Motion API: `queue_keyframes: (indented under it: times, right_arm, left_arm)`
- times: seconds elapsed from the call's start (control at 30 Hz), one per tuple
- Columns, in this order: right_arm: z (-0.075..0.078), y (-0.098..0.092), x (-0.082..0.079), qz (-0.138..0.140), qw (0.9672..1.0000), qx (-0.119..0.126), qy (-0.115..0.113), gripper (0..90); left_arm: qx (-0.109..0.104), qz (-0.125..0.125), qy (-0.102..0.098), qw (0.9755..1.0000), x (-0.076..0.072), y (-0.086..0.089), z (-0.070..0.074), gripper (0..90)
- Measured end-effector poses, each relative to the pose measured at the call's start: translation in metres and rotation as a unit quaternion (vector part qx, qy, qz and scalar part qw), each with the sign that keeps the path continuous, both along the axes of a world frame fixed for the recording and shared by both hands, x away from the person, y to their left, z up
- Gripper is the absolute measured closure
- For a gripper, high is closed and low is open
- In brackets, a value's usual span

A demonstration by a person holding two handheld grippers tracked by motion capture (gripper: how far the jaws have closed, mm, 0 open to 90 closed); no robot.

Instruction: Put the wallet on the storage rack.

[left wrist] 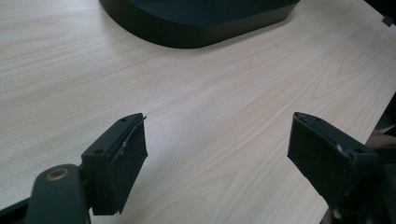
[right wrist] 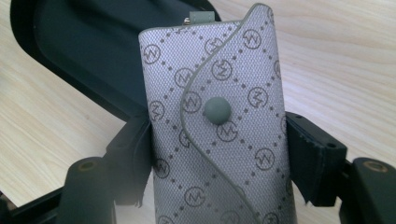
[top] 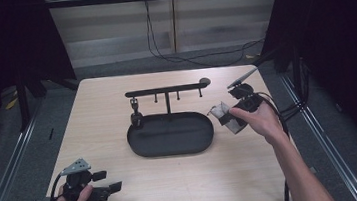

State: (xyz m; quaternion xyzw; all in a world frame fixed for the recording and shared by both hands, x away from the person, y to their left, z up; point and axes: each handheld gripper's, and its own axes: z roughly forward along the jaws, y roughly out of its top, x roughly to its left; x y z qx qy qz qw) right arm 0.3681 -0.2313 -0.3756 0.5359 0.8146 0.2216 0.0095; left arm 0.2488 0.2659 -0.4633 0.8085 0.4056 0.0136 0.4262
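The grey key pouch (right wrist: 217,126), patterned with small round logos and closed by a snap button on its curved flap, is sitting upright between the jaws of the right gripper (right wrist: 217,154), which is clenching it from both sides; the pads are pressing on its left and right edges. A small metal fitting is peeking out at the pouch's top. In the high view the pouch (top: 219,110) is hanging off the desk, just ahead of the right gripper (top: 228,118) and pointing toward the middle of the desk.

Just beyond the pouch's tip, the black oval tray (right wrist: 88,51) is lying on the desk, its rim passing behind the pouch's upper left. From the high view the tray (top: 143,147) is sitting to the gripper's left, very near the pouch. A thin post is rising from the tray's far side and carrying a black crossbar (top: 165,90) with short pegs hanging under it; a dark item (top: 136,116) is dangling from the leftmost peg. The crossbar's rounded right end is standing closest to the pouch, a little beyond it.

The left gripper (top: 108,182) is resting low over the near left corner of the light wooden desk (top: 96,104), well apart from the pouch. Its jaws are spread wide, released, with bare desk (left wrist: 210,116) between them and the tray's rim (left wrist: 196,35) well ahead.
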Motion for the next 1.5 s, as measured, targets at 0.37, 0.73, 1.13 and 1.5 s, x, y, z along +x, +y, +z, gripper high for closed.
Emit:
queue_keyframes:
  times: [0.37,0.73,1.13,1.5]
  right_arm:
    - [-0.010,0.012,0.001,-0.001,0.9996,0.028,-0.003,30.9]
    - [-0.023,0.030,0.006,-0.009,0.9988,0.048,-0.006,30.9]
    - [-0.038,0.044,0.011,-0.020,0.9972,0.071,-0.011,30.9]
    - [-0.058,0.053,0.018,-0.038,0.9955,0.086,-0.013,30.9]
  left_arm:
    - [-0.012,-0.003,-0.008,0.9999,-0.001,0.000,0.001,18.0]
    - [-0.012,-0.003,-0.004,0.9999,-0.002,0.000,0.001,17.5]
    - [-0.006,-0.006,-0.001,1.0000,-0.002,-0.001,0.001,17.5]
    - [-0.008,-0.002,0.000,1.0000,-0.002,-0.001,0.001,17.5]
